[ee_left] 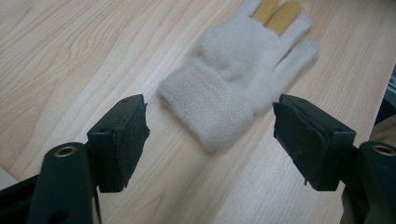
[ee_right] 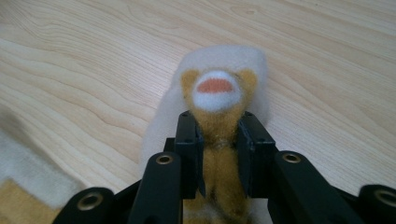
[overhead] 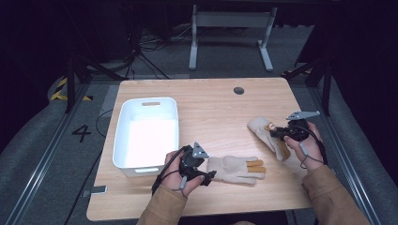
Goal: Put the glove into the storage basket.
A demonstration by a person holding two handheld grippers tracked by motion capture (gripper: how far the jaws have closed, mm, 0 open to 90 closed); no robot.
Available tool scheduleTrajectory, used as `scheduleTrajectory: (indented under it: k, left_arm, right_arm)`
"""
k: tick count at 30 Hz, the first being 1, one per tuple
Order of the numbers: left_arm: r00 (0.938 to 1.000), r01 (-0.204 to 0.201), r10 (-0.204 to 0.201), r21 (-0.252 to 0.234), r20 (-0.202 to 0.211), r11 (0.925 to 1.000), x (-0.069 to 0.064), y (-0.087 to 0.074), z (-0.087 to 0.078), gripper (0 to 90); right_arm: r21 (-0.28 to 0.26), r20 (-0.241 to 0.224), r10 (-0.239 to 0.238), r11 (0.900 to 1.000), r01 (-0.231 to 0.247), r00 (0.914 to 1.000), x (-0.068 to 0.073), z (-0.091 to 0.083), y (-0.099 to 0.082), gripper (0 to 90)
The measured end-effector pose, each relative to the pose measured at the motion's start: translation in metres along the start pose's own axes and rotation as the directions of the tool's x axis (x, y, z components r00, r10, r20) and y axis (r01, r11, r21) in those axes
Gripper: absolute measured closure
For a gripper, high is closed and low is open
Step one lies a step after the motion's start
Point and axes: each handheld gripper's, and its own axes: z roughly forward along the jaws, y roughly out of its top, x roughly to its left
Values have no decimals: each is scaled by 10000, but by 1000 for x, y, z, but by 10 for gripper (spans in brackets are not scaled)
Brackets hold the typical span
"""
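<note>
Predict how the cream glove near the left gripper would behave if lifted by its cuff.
The glove looks knitted and lies flat, so it would probably droop limply. Its fuzzy surface should resist slipping between pads. It seems light, and likely slides rather than rolls on the table.

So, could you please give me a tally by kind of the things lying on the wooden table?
Cream knitted gloves with tan fingertips: 2, one in front of the left claw, one gripped by the right claw
White rectangular plastic bins: 1
Total: 3
</note>
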Motion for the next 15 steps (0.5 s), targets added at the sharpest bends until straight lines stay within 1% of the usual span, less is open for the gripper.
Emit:
scheduleTrajectory:
  k: [3, 6, 7, 10, 11, 12, 15]
  left_arm:
    - [10000, -15, 14, 38, 41, 10000, 0, 0, 0, 265]
    - [9999, -99, 98, 116, 124, 9999, 0, 2, 0, 265]
    - [9998, -123, 122, 84, 125, 9999, 0, 3, 0, 265]
    - [9998, -98, 97, 50, 148, 9999, -1, 3, 0, 265]
    - [9998, -98, 97, 50, 148, 9999, -1, 3, 0, 264]
    - [9999, -90, 89, 39, 148, 10000, -1, 4, -1, 264]
    - [9998, -115, 113, 69, 177, 9999, 0, 4, -2, 263]
  right_arm:
    - [0, -67, 0, 10000, 0, 10000, 0, -6, 1, 728]
    - [-125, -119, -77, 9999, 75, 9999, 0, -13, 2, 729]
    - [-147, -113, -44, 9999, 42, 9999, 0, -16, 2, 729]
    - [-267, -186, -147, 9995, 142, 9997, 1, -23, 4, 729]
    - [-267, -186, -147, 9995, 142, 9997, 1, -23, 4, 729]
    - [-312, -252, -180, 9994, 173, 9995, 1, -28, 5, 729]
    - [-340, -361, -225, 9992, 213, 9991, 2, -33, 7, 729]
